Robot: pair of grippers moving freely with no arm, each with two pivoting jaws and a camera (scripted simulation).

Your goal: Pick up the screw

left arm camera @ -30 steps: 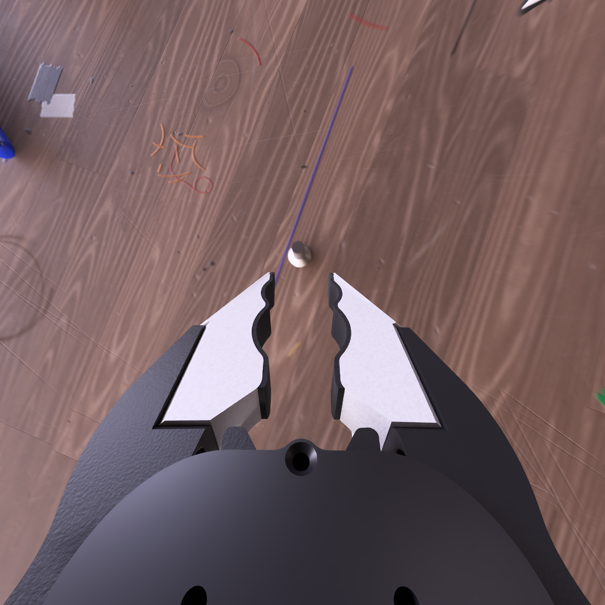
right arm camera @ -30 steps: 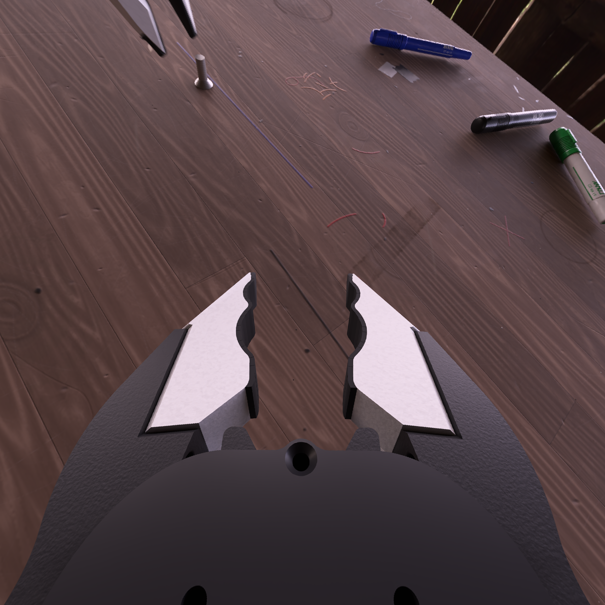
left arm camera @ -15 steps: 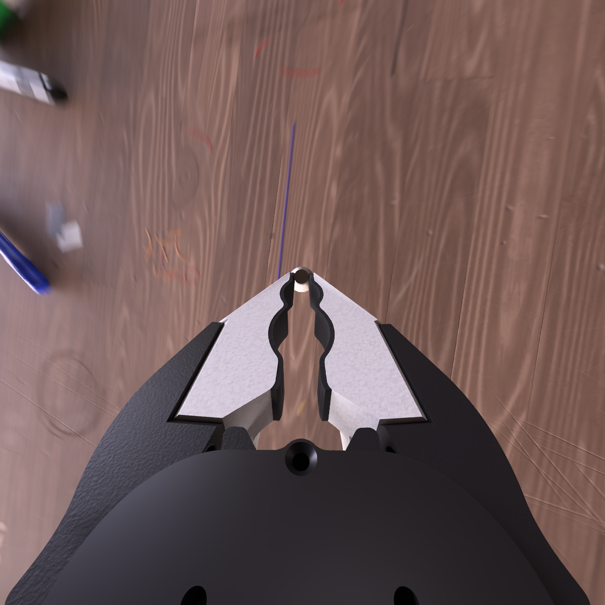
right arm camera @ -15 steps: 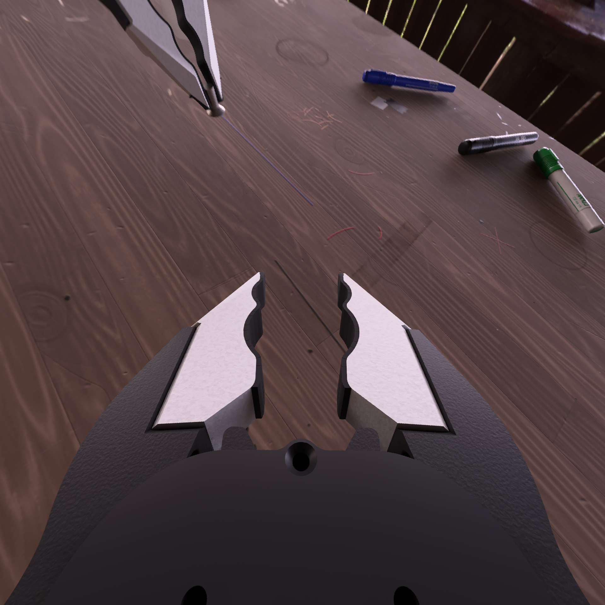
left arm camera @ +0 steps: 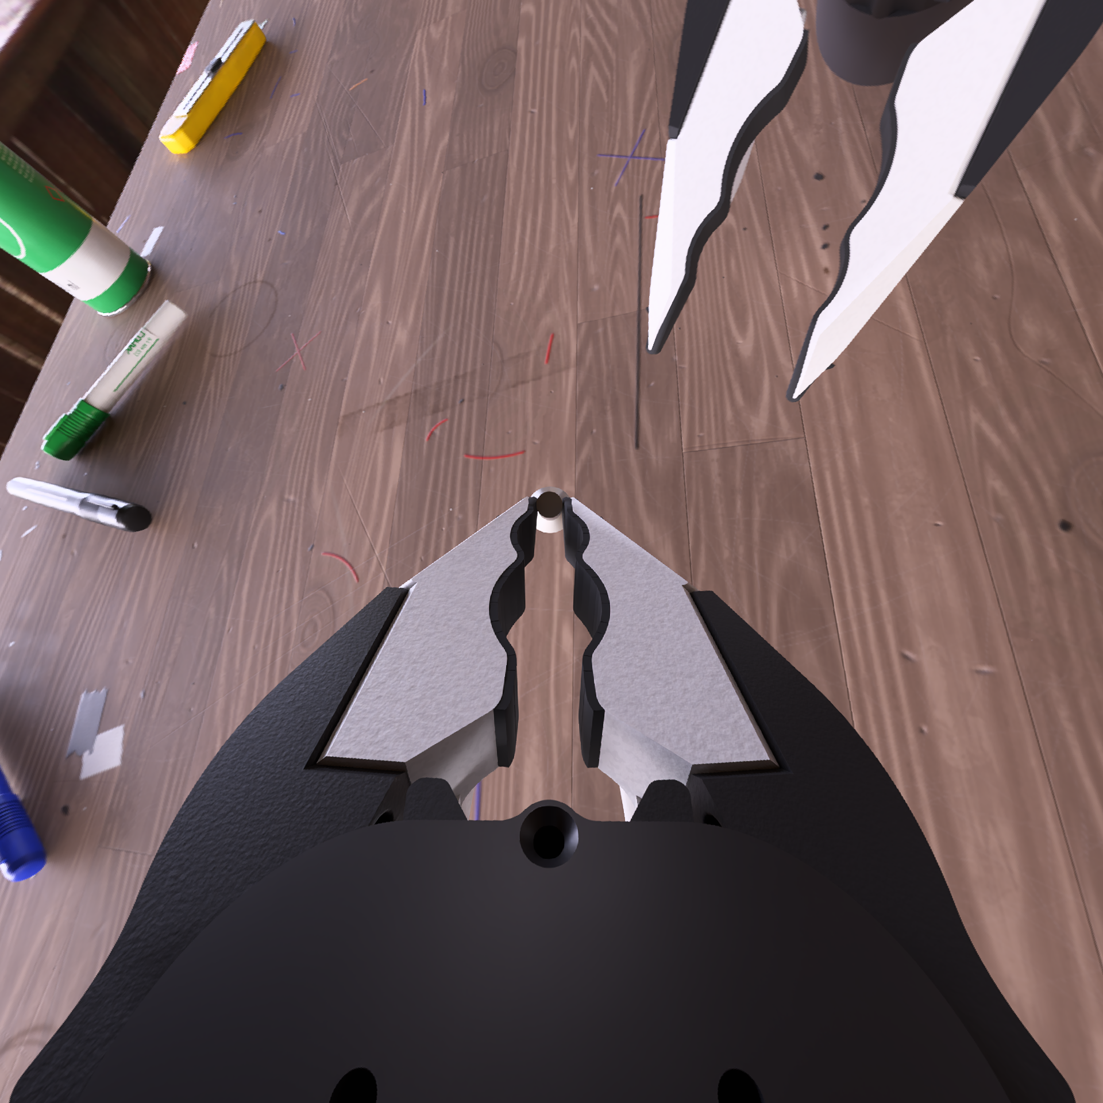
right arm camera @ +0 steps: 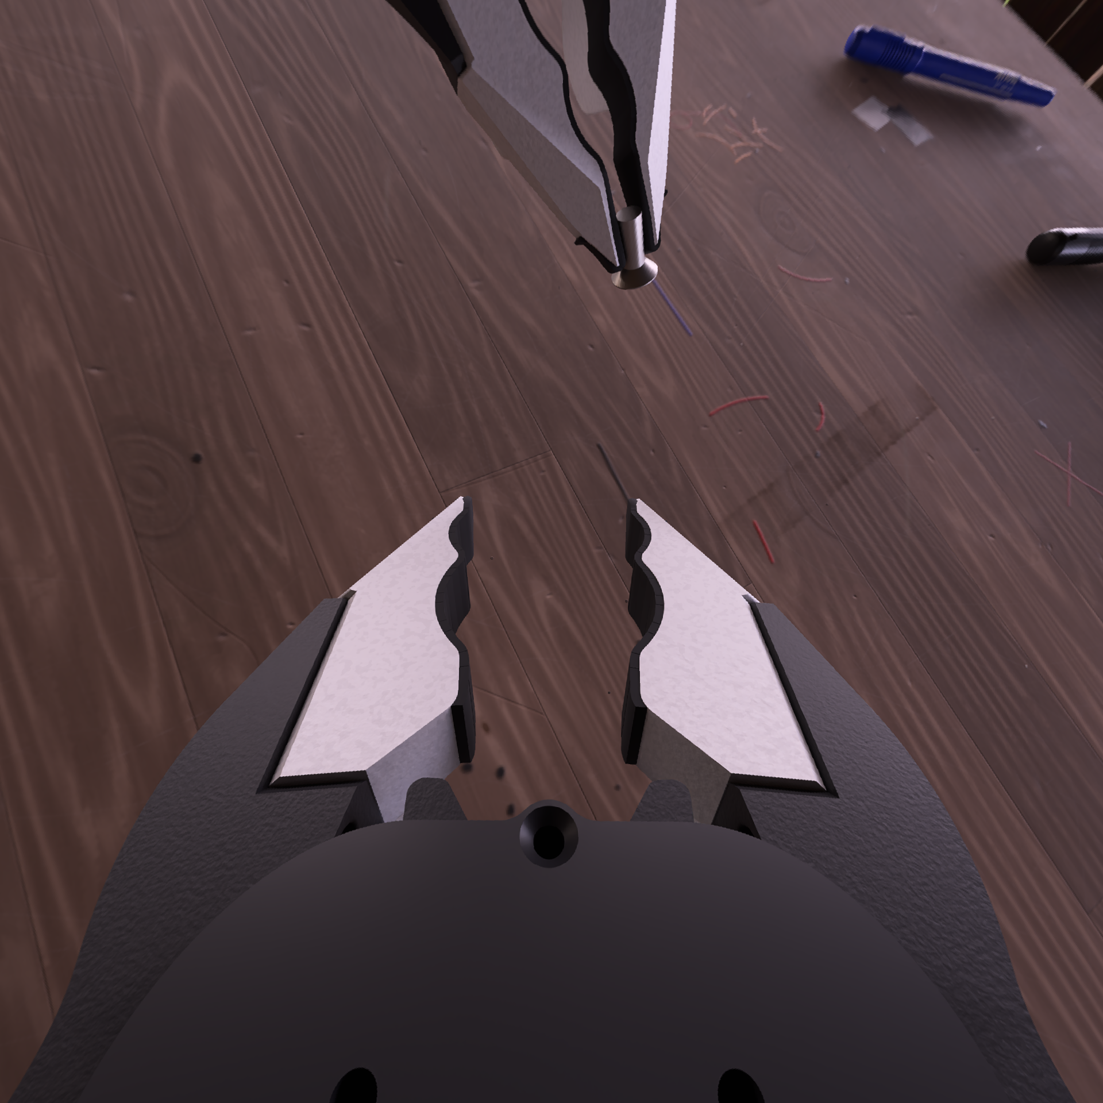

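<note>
In the left wrist view, the left gripper [left arm camera: 549, 507] had its jaws clamped on the screw [left arm camera: 549, 512] at the very tips, where a second earlier the screw had stood free on the tabletop [left arm camera: 895, 597] just ahead of parted jaws. More of the tabletop now showed around it, which suggested the lift was under way and the pick nearly done. A green glue stick [left arm camera: 71, 250], a green marker [left arm camera: 113, 382], a black marker [left arm camera: 83, 504], a yellow utility knife [left arm camera: 215, 86] and a blue marker [left arm camera: 18, 835] lay well apart to the left, near the table's edge, so the room around the screw was open. The right gripper [left arm camera: 725, 370] hung ahead and to the right, near but not touching. In the right wrist view, the right gripper [right arm camera: 549, 507] was empty, jaws apart over bare wood. Beyond it the left gripper [right arm camera: 632, 239] held the screw [right arm camera: 634, 253] by the shank, head down and clear of the tabletop [right arm camera: 239, 298], which it had still touched half a second before. The blue marker [right arm camera: 949, 65] and black marker [right arm camera: 1068, 245] lay far off to the right.
</note>
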